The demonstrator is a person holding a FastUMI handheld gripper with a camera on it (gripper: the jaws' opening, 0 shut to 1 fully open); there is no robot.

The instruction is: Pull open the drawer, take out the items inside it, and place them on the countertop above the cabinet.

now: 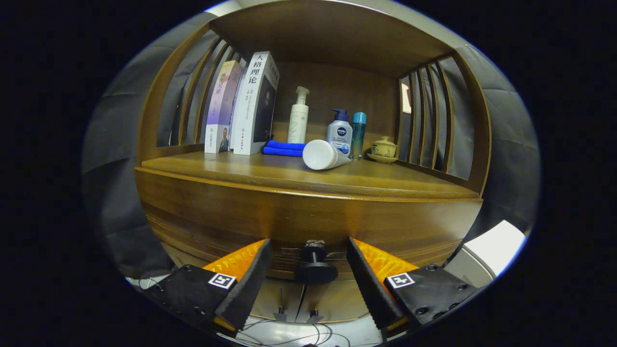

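**Tongs spread around the drawer knob, drawer front closed**

At the left end of the desk [308, 179], near its back edge, two books are stood upright: a thinner book with a purple cover [221, 114], and just beside it, touching, a thicker white book [255, 103] leaning slightly on it. To the right of the white book, a folded blue cloth [283, 148] is laid flat on the desk. Behind the cloth, toward the back wall of the cabinet, a white pump bottle [298, 118] is stood upright. Further right, a white tube [324, 154] is laid on its side, its flat end turned toward the front edge of the desk. Just behind it a pump bottle with a dark blue head [340, 132] is stood, and close beside that a slim teal bottle [358, 135]. Near the right back corner a small lidded ceramic cup on a saucer [384, 148] is set.

Below the front edge of the desk, the drawer [299, 226] is seen flush with the cabinet front. Its dark knob [315, 262] projects from the drawer front.

The tongs [308, 262] are held wide open, with the knob between the two fingers and touched by neither. What is inside the drawer cannot be seen.
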